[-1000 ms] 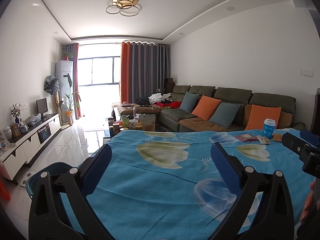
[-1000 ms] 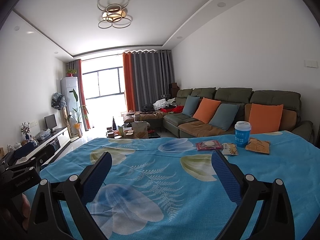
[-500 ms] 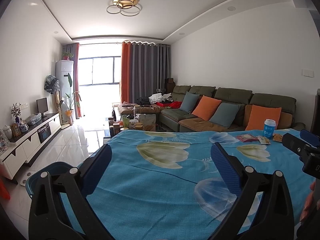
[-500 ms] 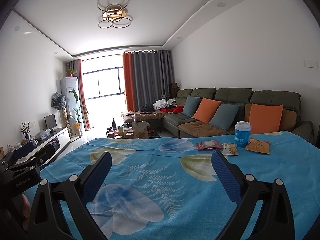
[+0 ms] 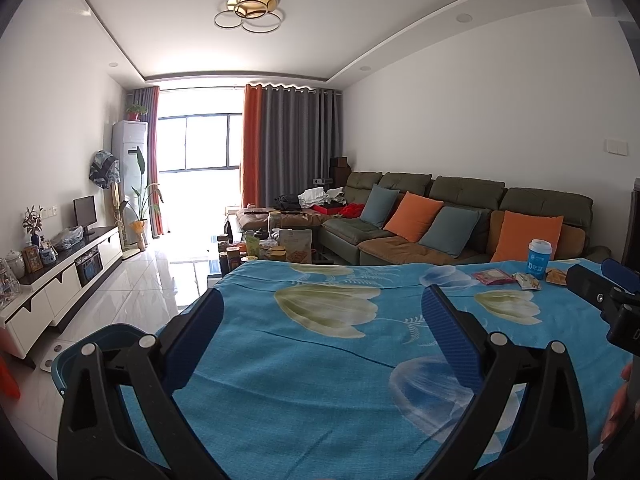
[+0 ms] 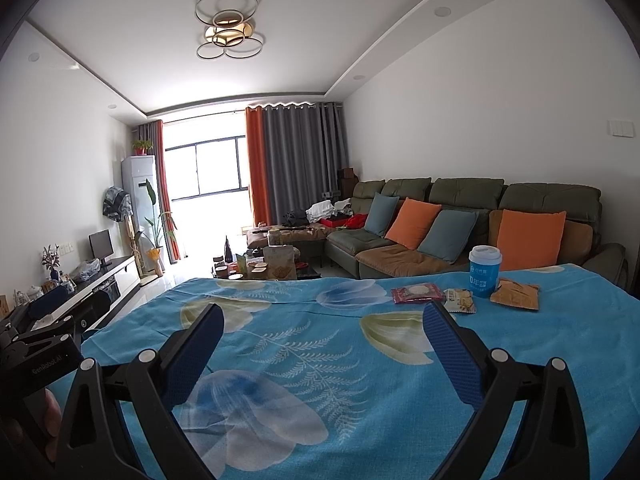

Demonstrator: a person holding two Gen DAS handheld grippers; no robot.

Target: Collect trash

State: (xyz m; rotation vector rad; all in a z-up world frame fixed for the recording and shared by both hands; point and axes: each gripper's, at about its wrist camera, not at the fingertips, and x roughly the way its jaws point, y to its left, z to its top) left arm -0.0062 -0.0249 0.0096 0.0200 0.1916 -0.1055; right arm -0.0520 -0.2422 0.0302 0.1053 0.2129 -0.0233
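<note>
On the blue flowered tablecloth (image 6: 320,344) the trash lies at the far right: a blue paper cup with a white lid (image 6: 484,271), a red wrapper (image 6: 417,293), a small snack packet (image 6: 460,300) and an orange packet (image 6: 515,294). The cup (image 5: 538,259) and wrappers (image 5: 493,277) also show in the left wrist view. My right gripper (image 6: 320,332) is open and empty, well short of the trash. My left gripper (image 5: 320,328) is open and empty over the table's left part. A blue bin (image 5: 92,340) stands on the floor by the table's left edge.
A green sofa (image 6: 460,216) with orange and blue cushions stands behind the table. A cluttered coffee table (image 5: 272,244) is beyond the far edge. A white TV cabinet (image 5: 60,276) runs along the left wall. The tiled floor (image 5: 132,280) lies at the left.
</note>
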